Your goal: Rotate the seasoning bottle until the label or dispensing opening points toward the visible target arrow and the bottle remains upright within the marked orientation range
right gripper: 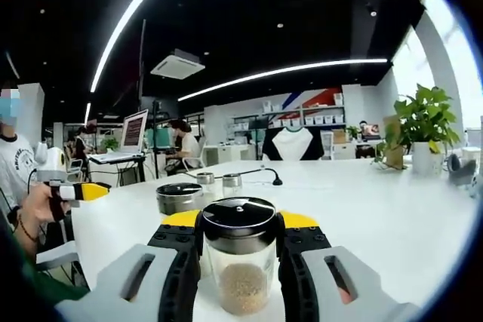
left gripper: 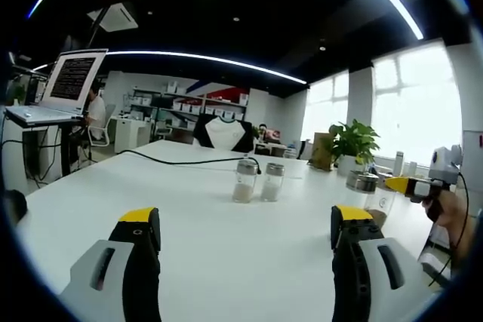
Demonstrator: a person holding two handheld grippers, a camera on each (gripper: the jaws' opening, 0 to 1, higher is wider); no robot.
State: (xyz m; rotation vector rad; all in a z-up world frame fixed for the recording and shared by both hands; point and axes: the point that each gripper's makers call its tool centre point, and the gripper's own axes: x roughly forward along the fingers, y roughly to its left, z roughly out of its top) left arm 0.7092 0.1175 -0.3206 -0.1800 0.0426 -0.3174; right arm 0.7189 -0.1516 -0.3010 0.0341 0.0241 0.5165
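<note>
the right gripper [right gripper: 240, 256] grips a seasoning bottle [right gripper: 240, 258] upright between its jaws, on the white table [right gripper: 377, 209], with a second jar [right gripper: 179, 197] just behind it. the left gripper [left gripper: 245, 243] hangs wide open over bare tabletop, two small shakers [left gripper: 256, 180] standing well ahead of it.

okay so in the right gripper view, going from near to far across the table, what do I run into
seasoning bottle held between the right gripper jaws → second jar → two small shakers → black cable → mannequin torso
</note>
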